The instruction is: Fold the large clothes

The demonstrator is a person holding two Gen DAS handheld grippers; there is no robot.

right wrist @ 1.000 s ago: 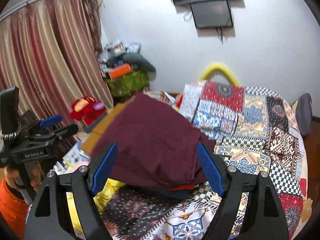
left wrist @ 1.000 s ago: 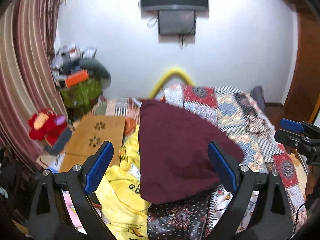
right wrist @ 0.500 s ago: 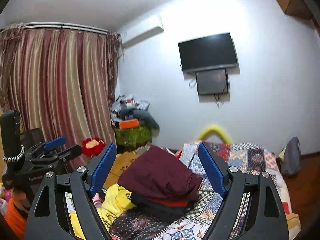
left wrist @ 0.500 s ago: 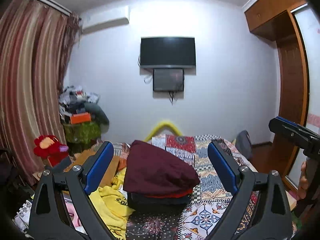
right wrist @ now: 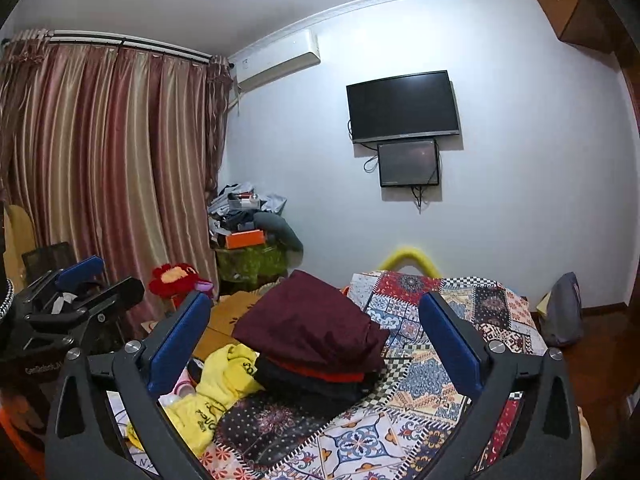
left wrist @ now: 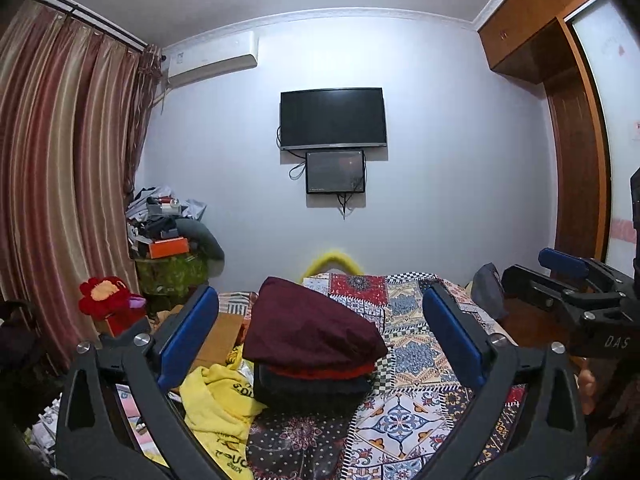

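A folded maroon garment lies on top of a stack of folded red and dark clothes on the patchwork bedspread. The same maroon garment shows in the right wrist view. A crumpled yellow garment lies left of the stack; it also shows in the right wrist view. My left gripper is open and empty, held back from the stack. My right gripper is open and empty too. Each gripper shows at the edge of the other's view.
A wooden lap table lies left of the stack. A red plush toy and a cluttered green-covered stand sit by the striped curtains. A TV hangs on the far wall. A wardrobe stands on the right.
Both grippers have pulled back and up from the maroon garment, so the stack looks smaller and the whole room shows. The garment has stayed on the stack.
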